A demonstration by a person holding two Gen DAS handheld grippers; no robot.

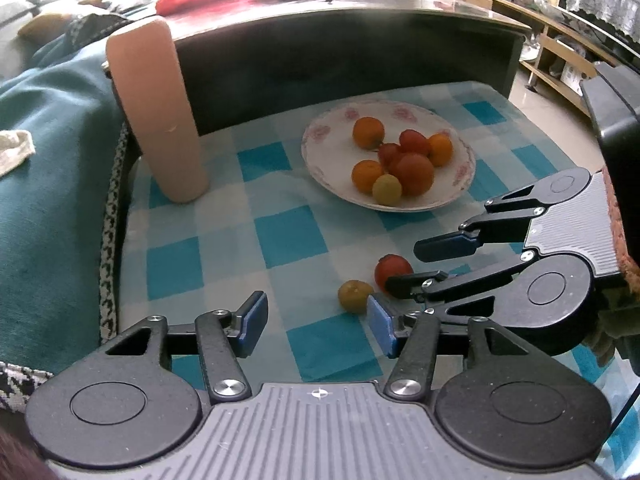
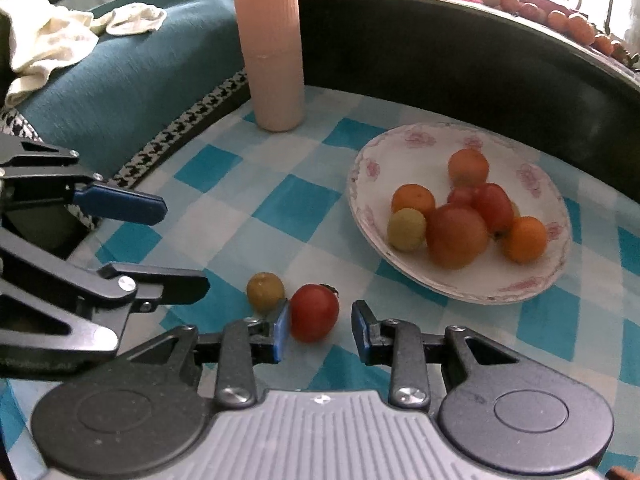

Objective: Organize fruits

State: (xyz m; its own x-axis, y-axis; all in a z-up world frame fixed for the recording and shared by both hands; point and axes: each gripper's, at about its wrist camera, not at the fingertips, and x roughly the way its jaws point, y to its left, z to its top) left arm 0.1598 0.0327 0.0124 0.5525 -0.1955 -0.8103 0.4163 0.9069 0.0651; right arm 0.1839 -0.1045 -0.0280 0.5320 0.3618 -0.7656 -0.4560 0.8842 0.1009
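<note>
The right gripper (image 2: 318,330) is held low over the checked cloth (image 2: 224,216), its fingers spread wide on either side of a red tomato (image 2: 314,312). The tomato sits between the blue pads, close against the left one, with a clear gap to the right one; nothing is being pinched. A small yellow-green fruit (image 2: 265,291) lies on the cloth just beside the tomato, outside the left pad.

The left gripper (image 1: 316,328) is likewise held low and level, its fingers spread apart with only cloth between them. In the left wrist view the yellow-green fruit (image 1: 353,295) is seen just ahead of its right pad, and the red tomato (image 1: 392,268) just beyond, partly hidden by the lower finger of the right gripper (image 1: 404,264), which comes in from the right.

A white plate (image 2: 528,284) with a pink flower pattern rests on the cloth, well apart from the two loose fruits. On it are piled several orange fruits, red tomatoes and one yellow-green fruit. A tall pink ribbed cylinder (image 2: 272,44) stands upright near the far edge of the cloth. A dark curved table edge (image 2: 480,52) rises behind the plate, and a teal cushion (image 2: 132,76) with pale crumpled fabric on it lies to the left
</note>
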